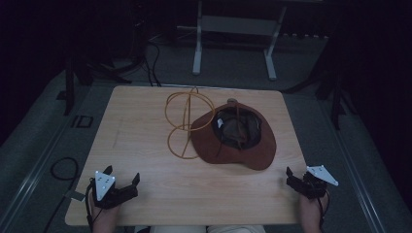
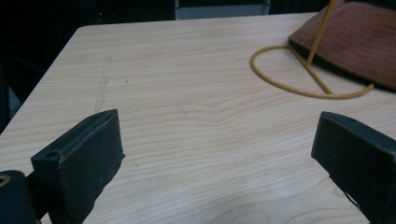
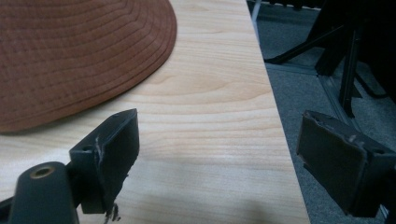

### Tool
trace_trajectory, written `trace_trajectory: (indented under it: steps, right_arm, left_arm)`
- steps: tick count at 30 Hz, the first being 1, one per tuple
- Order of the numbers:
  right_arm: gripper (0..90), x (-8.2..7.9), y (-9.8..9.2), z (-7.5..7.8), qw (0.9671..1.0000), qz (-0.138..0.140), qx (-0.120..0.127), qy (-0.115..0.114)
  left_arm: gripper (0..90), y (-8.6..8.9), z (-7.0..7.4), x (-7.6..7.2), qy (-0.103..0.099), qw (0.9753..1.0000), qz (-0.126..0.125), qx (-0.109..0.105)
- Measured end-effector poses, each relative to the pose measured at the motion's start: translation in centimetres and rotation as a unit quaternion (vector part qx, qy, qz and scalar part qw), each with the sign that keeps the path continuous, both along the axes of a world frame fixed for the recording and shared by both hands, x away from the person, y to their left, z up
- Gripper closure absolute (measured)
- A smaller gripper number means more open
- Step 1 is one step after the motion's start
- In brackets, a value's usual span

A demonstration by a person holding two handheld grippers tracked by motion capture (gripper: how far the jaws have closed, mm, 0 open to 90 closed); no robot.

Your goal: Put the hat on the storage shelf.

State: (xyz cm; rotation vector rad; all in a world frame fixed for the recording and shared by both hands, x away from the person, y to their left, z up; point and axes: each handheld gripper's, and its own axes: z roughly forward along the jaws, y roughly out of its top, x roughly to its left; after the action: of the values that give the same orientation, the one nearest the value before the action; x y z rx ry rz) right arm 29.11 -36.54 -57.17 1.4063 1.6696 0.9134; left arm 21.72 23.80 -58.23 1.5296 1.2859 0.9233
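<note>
Both tongs are seen at the near edge of the wooden surface (image 1: 145, 141), one at each corner. The left tongs (image 1: 121, 175) are spread wide, with nothing held between the jaws; in the left gripper view only bare wood is seen between them (image 2: 212, 154). The right tongs (image 1: 297, 175) are likewise wide open and empty, and in the right gripper view (image 3: 215, 154) one jaw is placed over the wood while the other hangs past the surface's edge, above the grey floor (image 3: 299, 93).

A brown brimmed hat (image 1: 243, 148) is laid upside down ahead of and between the two tongs, nearer the right pair but well apart from both. Its dark inner lining is turned upward. In the right gripper view the stitched brim (image 3: 70, 56) is seen ahead of the jaw that is over the wood, near but not touched.

A yellow wire stand (image 1: 182, 121) is seen beside the hat, on the side toward the left tongs, far ahead of them. Its lower loop (image 2: 299, 79) is laid flat on the wood, and one strand appears to pass under or against the brim, though contact is not clearly shown. The upright loops are seen beyond it.

Beyond the far edge, a white metal frame (image 1: 233, 43) is stood on the floor.
</note>
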Motion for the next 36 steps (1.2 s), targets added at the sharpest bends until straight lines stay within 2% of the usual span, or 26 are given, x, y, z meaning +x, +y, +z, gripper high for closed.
trace_trajectory:
  steps: [3,8,11,14,16,17,18,19,20,22,24,25,29,30,31,33,34,36]
  right_arm:
    - [13.4,-0.1,0.0,0.0,0.9999,0.008,0.004,0.007]
    - [13.4,-0.4,0.0,0.0,0.9998,0.008,0.015,0.015]
    - [13.4,-0.5,0.2,0.3,0.9996,0.013,0.019,0.018]
    - [13.3,-0.7,0.6,0.7,0.9997,0.019,0.009,0.011]
    - [13.2,-0.7,0.9,1.0,0.9996,0.024,0.013,0.01]
    - [13.1,-0.7,1.0,1.1,0.9994,0.027,0.017,0.008]
    - [13.1,-0.6,1.1,1.2,0.9994,0.03,0.015,0.008]
    - [13.1,-0.5,1.2,1.3,0.9994,0.032,0.007,0.009]
    - [13.1,-0.3,1.3,1.5,0.9993,0.035,0.009,0.011]
    - [13.1,0.1,1.4,1.7,0.9988,0.043,0.018,0.013]
    - [13.0,1.1,1.9,2.6,0.9974,0.062,0.03,0.02]
    - [13.0,1.5,2.2,2.9,0.9969,0.069,0.03,0.022]
    - [11.6,3.1,3.3,4.0,0.9942,0.096,0.039,0.03]
    - [10.9,3.6,3.7,4.2,0.994,0.098,0.034,0.035]
    - [10.9,4.1,4.1,4.5,0.9951,0.087,0.026,0.037]
    - [10.9,4.9,4.5,5.0,0.9929,0.099,0.053,0.039]
    - [10.9,4.9,4.5,5.0,0.9929,0.099,0.053,0.039]
    - [11.3,6.0,5.3,5.7,0.9941,0.094,0.047,0.027]
  left_arm:
    - [2.5,0.1,0.1,-0.1,0.001,1.0,0.007,-0.004]
    - [2.5,-0.2,0.1,-0.1,0.012,0.9997,0.006,0.02]
    - [2.5,-0.3,0.2,-0.1,0.01,0.9997,0.002,0.021]
    - [2.5,-0.3,0.3,-0.1,0.014,0.9998,-0.003,0.011]
    - [2.5,-0.2,0.2,0.0,0.027,0.9996,-0.007,-0.001]
    - [2.5,-0.2,0.2,0.0,0.027,0.9996,-0.007,-0.001]
    - [2.5,-0.2,0.1,0.1,0.039,0.9991,-0.01,-0.011]
    - [2.5,-0.2,0.1,0.1,0.039,0.9991,-0.01,-0.011]
    - [2.5,-0.2,0.1,0.2,0.052,0.9984,-0.017,-0.015]
    - [2.5,-0.3,0.0,0.2,0.058,0.9978,-0.026,-0.019]
    - [2.5,-0.6,0.1,0.3,0.068,0.9968,-0.04,-0.012]
    - [2.5,-1.0,0.2,0.2,0.071,0.9964,-0.046,0.002]
    - [2.5,-1.6,0.4,0.0,0.066,0.9955,-0.065,0.019]
    - [2.5,-1.7,0.4,0.0,0.067,0.9951,-0.071,0.018]
    - [2.5,-1.9,0.3,0.0,0.073,0.9943,-0.073,0.024]
    - [2.5,-1.9,0.3,0.0,0.075,0.9937,-0.08,0.021]
    - [2.5,-1.9,0.3,0.0,0.075,0.9937,-0.08,0.021]
    - [2.5,-1.9,0.3,0.0,0.077,0.9934,-0.083,0.018]
